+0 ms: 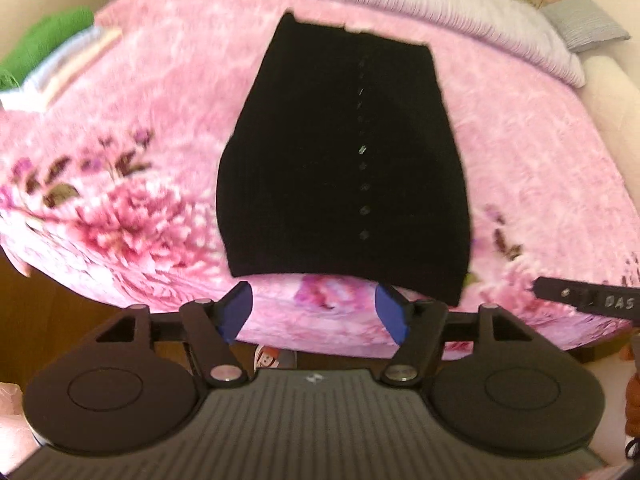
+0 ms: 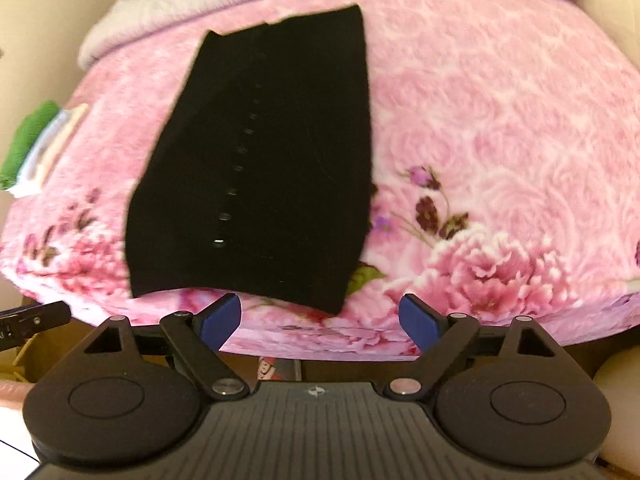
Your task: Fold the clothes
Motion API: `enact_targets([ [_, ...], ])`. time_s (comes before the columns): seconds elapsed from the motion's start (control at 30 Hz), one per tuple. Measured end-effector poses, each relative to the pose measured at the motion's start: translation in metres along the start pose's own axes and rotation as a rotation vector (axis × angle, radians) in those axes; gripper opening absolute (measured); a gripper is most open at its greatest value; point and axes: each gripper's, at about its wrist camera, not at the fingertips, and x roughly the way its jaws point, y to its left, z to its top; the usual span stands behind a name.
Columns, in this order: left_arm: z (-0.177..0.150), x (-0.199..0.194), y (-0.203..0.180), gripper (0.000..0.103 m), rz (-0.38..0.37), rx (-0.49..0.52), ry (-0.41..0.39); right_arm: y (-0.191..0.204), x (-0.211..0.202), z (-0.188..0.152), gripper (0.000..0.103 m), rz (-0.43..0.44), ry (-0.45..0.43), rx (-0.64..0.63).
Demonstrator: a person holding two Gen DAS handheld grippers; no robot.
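Left wrist view: black buttoned garment (image 1: 344,156) flat on the pink floral bed (image 1: 520,152), long axis running 6 to 12 o'clock, near hem just beyond the left tool (image 1: 313,312), spread wide, gripping nothing. Right tool (image 2: 320,320) likewise released, hem toward 11 o'clock. Already narrowed to a long rectangle, sides apparently tucked under.
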Motion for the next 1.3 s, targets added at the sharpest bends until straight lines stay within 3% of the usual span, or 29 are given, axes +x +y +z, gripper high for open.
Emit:
enact_targets([
  [0.3, -0.006, -0.067, -0.044, 0.087, 0.091, 0.045, -0.101, 0.023, -0.069, -0.013, 0.088, -0.039, -0.091, -0.065],
  [0.5, -0.009, -0.100, -0.057, 0.094, 0.108, 0.077, -0.142, 0.028, -0.088, -0.017, 0.088, -0.036, -0.123, -0.054],
  [1.3, -0.027, -0.121, -0.050, 0.099, 0.119, 0.098, -0.138, 0.050, -0.112, -0.040, 0.088, -0.093, -0.090, -0.087],
])
